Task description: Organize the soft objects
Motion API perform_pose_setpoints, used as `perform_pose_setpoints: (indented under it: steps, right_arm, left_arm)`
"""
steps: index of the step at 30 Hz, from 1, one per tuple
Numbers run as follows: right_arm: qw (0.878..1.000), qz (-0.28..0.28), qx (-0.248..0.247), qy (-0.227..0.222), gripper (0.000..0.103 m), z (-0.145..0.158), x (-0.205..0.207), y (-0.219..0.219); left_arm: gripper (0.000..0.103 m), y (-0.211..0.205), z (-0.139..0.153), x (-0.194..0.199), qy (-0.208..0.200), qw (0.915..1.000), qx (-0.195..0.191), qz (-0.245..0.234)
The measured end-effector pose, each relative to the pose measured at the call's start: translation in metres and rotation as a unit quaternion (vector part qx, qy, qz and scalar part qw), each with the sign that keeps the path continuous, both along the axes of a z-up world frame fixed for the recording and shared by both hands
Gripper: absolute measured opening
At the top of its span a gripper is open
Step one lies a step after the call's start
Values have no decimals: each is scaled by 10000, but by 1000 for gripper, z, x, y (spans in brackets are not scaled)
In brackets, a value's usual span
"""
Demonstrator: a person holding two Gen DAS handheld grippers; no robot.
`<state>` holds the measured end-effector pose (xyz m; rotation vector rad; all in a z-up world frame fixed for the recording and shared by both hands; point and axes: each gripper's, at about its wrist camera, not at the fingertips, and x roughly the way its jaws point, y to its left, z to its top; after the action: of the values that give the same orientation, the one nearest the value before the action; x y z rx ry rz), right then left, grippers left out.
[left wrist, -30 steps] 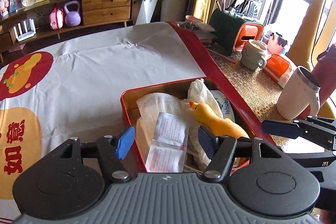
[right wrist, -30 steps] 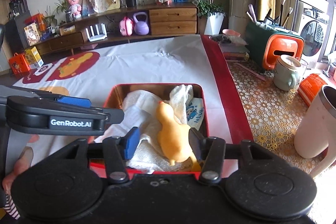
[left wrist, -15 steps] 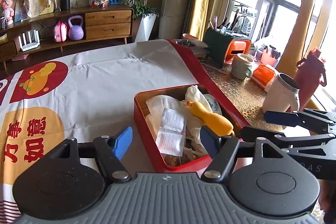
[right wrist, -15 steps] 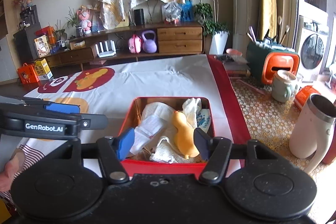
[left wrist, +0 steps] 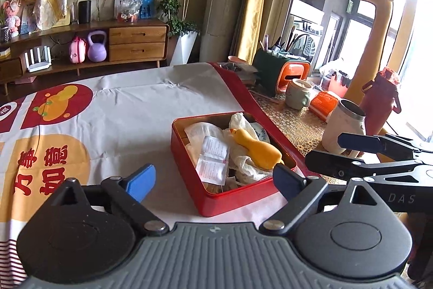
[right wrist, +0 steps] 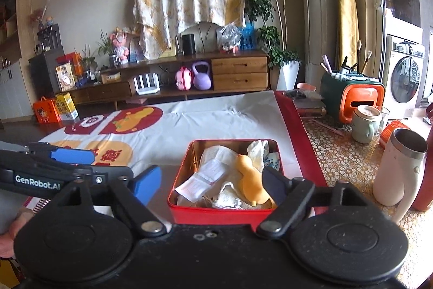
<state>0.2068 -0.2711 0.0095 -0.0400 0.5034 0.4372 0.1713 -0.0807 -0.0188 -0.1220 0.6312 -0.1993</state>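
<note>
A red tin (left wrist: 238, 199) (right wrist: 216, 213) stands on the white printed tablecloth (left wrist: 135, 113). Inside it lie a yellow soft duck (left wrist: 257, 148) (right wrist: 250, 180), a white cloth (left wrist: 243, 123) (right wrist: 257, 151) and a white paper packet (left wrist: 213, 161) (right wrist: 205, 178). My left gripper (left wrist: 213, 180) hovers short of the tin's near left corner. Its jaws are opening and nothing is between them. My right gripper (right wrist: 211, 183) hangs in front of the tin's near wall. Its jaws are also opening, with nothing between them. Each gripper shows in the other's view: the right gripper (left wrist: 360, 153), the left gripper (right wrist: 70, 161).
Right of the cloth's red border stand a white tumbler (left wrist: 342, 129) (right wrist: 397, 169), a green cup (left wrist: 296, 94), a red bottle (left wrist: 379, 104) and an orange-and-green organiser (right wrist: 351, 94). A person's hand (right wrist: 8, 234) shows at the lower left. A wooden sideboard lines the far wall.
Both grippers have drawn back and up from the tin, and their jaws have spread wider. The duck, cloth and packet stay in the tin.
</note>
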Motion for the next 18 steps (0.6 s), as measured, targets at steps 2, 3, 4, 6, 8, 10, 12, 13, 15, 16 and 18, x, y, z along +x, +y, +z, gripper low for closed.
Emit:
perform_pose_setpoints:
  steps: [2, 3, 4, 6, 8, 10, 12, 13, 15, 16, 18]
  right_arm:
    - [10000, -19, 52, -30, 88, 0, -3, -1]
    - [10000, -13, 75, -34, 89, -1, -5, -3]
    - [9999, -7, 88, -51, 90, -1, -6, -3]
    - [9999, -8, 100, -128, 94, -2, -11, -4]
    - [9998, 8, 84, -201, 98, -1, -15, -4]
    - [9996, 12, 86, -277, 103, -1, -20, -4]
    - [9995, 12, 98, -312, 103, 0, -22, -3]
    - [9994, 19, 126, -333, 103, 0, -24, -4]
    - [9993, 3, 154, -345, 103, 1, -26, -5]
    - [9993, -7, 164, -340, 103, 0, -27, -5]
    - [9992, -45, 210, -331, 103, 0, -29, -6]
  left_arm:
    - [100, 2, 1, -4, -55, 10000, -22, 11]
    - [100, 3, 2, -6, -66, 10000, -54, 18]
    - [100, 4, 2, -8, -83, 9999, -71, 38]
    - [100, 4, 3, -13, -128, 9999, -37, 95]
    - [100, 5, 4, -16, -147, 9998, -13, 91]
    - [100, 6, 4, -20, -169, 9998, -28, 93]
    - [103, 7, 3, -24, -178, 9998, -6, 109]
    - [103, 7, 3, -26, -178, 9998, 14, 118]
    - [103, 7, 2, -28, -190, 9997, 6, 136]
    - [103, 8, 2, -30, -198, 9997, -8, 150]
    - [103, 9, 2, -34, -225, 9996, -8, 142]
